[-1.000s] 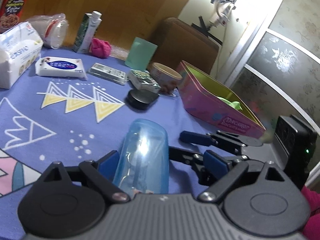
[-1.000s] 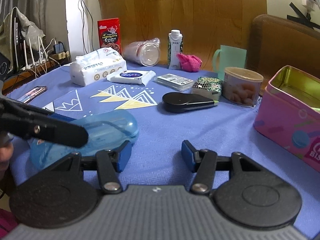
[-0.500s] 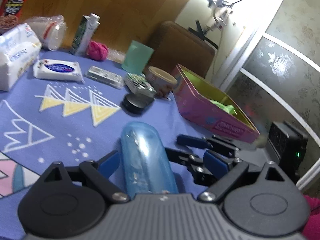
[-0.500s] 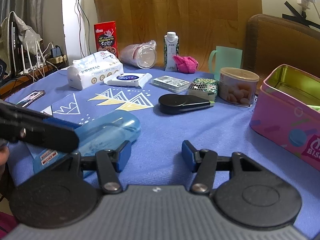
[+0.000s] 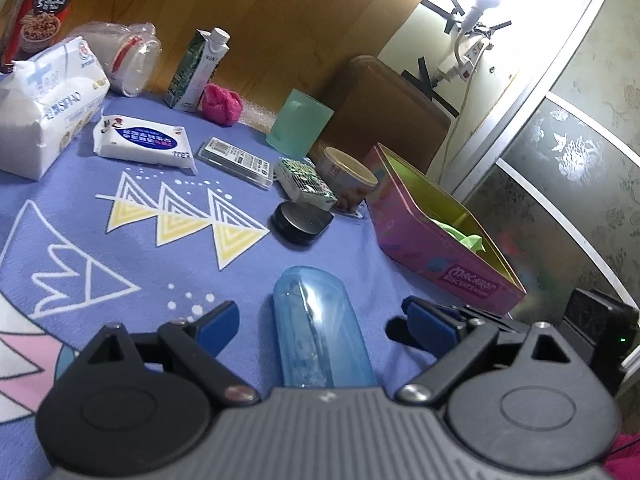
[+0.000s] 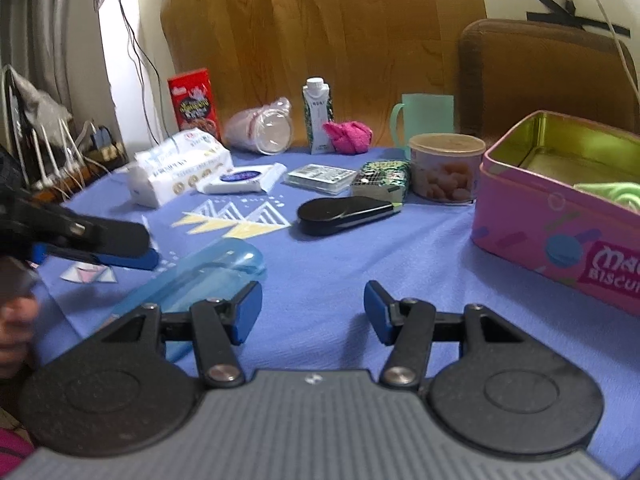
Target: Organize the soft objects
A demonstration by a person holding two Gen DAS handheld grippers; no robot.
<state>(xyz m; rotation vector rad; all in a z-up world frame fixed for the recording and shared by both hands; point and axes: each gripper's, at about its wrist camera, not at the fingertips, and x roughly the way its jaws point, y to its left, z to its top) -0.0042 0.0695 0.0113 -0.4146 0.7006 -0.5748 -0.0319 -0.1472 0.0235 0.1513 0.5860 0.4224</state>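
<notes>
A pink soft cloth [image 5: 221, 103] lies at the back of the table beside a milk carton; it also shows in the right wrist view [image 6: 349, 136]. A green soft thing [image 5: 464, 234] lies inside the open pink biscuit tin [image 5: 424, 248], also in the right wrist view [image 6: 616, 196]. A clear blue case [image 5: 320, 332] lies on the cloth between the spread fingers of my left gripper [image 5: 324, 320], which is open and not touching it. My right gripper [image 6: 312, 312] is open and empty, low over the table, with the blue case [image 6: 200, 280] at its left finger.
On the blue patterned tablecloth [image 5: 120, 264] stand a tissue pack [image 5: 44, 104], wet wipes [image 5: 142, 142], a flat box [image 5: 236, 162], a green packet [image 5: 306, 180], a snack tub [image 6: 446, 166], a black oval case [image 6: 344, 214], a mint cup [image 6: 426, 118], a carton [image 6: 317, 114].
My left gripper opened and let go of the blue case, which now lies on the cloth. My left gripper also rose and tilted; the right gripper barely moved.
</notes>
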